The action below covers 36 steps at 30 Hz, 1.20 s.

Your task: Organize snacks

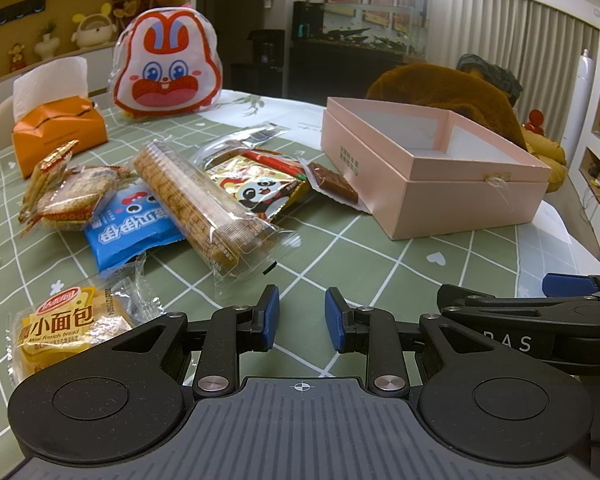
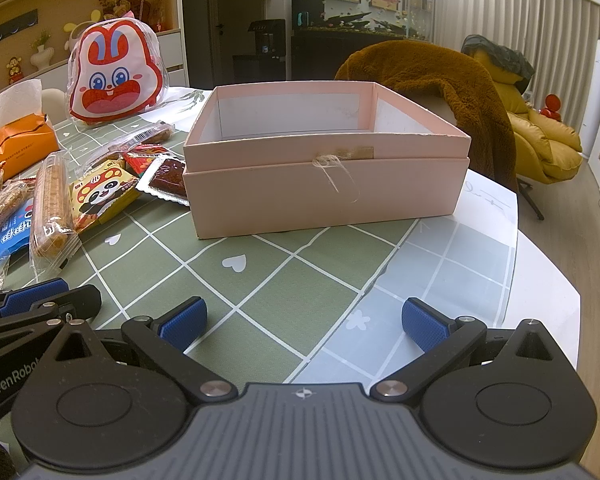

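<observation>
While both grippers hover low over the green checked tablecloth (image 2: 284, 304), the pink box (image 2: 324, 172) stands open on the table with nothing visible inside it, a bit of frayed string hanging on its front wall. The left gripper (image 1: 302, 318) has its blue pads set a narrow gap apart with nothing between them; it hangs in front of the box and off to its left. The right gripper (image 2: 304, 322) has its fingers spread wide and bare, directly in front of the box.

All the snacks lie to the left of the box. A small brown bar in clear wrap (image 1: 334, 182) touches the box's left front corner. Just beyond it lies a yellow panda packet (image 1: 260, 186), partly overlapped by a long clear sleeve of biscuits (image 1: 198, 204) lying at a slant. Further left of the box are a blue packet (image 1: 130, 226) and a wrapped round cake (image 1: 74, 198). A mini bread pack (image 1: 66, 322) lies nearest the left gripper, just beside its left finger. Well left of the box stands an orange tissue pack (image 1: 58, 130), and behind the snacks a rabbit-face bag (image 1: 166, 62) stands upright
</observation>
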### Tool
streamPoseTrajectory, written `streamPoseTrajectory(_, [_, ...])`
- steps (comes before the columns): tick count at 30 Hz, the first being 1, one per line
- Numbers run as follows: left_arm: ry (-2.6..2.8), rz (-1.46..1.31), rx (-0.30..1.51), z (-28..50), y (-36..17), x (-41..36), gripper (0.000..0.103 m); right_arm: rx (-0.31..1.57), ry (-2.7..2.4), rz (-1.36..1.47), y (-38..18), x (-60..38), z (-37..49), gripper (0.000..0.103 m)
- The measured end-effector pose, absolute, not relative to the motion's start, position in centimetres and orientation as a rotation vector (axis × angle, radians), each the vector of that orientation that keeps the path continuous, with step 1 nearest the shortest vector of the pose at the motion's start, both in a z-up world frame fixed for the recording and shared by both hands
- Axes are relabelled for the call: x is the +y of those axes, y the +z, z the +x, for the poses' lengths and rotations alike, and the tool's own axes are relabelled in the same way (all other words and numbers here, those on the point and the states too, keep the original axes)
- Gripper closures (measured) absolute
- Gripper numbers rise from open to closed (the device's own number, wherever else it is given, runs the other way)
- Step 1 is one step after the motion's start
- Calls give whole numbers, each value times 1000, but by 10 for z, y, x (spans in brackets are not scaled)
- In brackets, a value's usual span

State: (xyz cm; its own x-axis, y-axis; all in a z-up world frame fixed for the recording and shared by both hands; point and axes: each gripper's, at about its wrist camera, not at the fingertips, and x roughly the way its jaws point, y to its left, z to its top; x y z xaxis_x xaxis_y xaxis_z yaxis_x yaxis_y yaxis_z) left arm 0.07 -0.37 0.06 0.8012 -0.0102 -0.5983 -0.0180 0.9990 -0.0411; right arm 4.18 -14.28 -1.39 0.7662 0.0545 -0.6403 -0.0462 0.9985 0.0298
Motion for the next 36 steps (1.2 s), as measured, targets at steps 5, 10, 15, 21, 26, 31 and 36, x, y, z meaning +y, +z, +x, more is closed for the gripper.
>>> streamPoseTrajectory(5, [4, -46, 641, 1, 1, -4, 73, 696, 55, 13, -14, -143, 42, 0])
streamPoseTrajectory(10, [4, -46, 641, 1, 1, -4, 73, 696, 55, 13, -14, -143, 42, 0])
streamPoseTrajectory(15, [4, -44, 642, 1, 1, -4, 73, 696, 55, 13, -14, -143, 42, 0])
streamPoseTrajectory(21, [4, -45, 642, 1, 1, -4, 73, 696, 55, 13, -14, -143, 42, 0])
streamPoseTrajectory(26, [4, -46, 641, 1, 1, -4, 73, 696, 57, 11, -14, -142, 42, 0])
streamPoseTrajectory(31, [-2, -67, 639, 0, 1, -1, 73, 695, 58, 14, -14, -142, 41, 0])
streamPoseTrajectory(36, [-1, -103, 661, -2, 5, 6, 73, 793, 100, -8, -7, -145, 47, 0])
